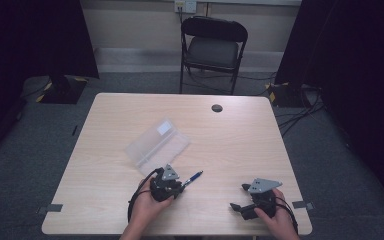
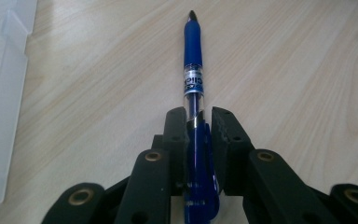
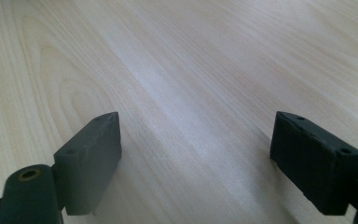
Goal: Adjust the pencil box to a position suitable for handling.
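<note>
Pale wood counter (image 1: pixel 240 135) below me: my left tool (image 2: pixel 199 135) grasps the blue pen (image 2: pixel 193 70) near the front edge, just beside a clear plastic case (image 1: pixel 157 142); my right tool (image 3: pixel 196 158) rests released toward the front right corner.

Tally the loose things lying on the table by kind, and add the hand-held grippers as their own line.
Blue pen: 1
Clear plastic case: 1
Hand-held grippers: 2, left and right
Total: 4
</note>
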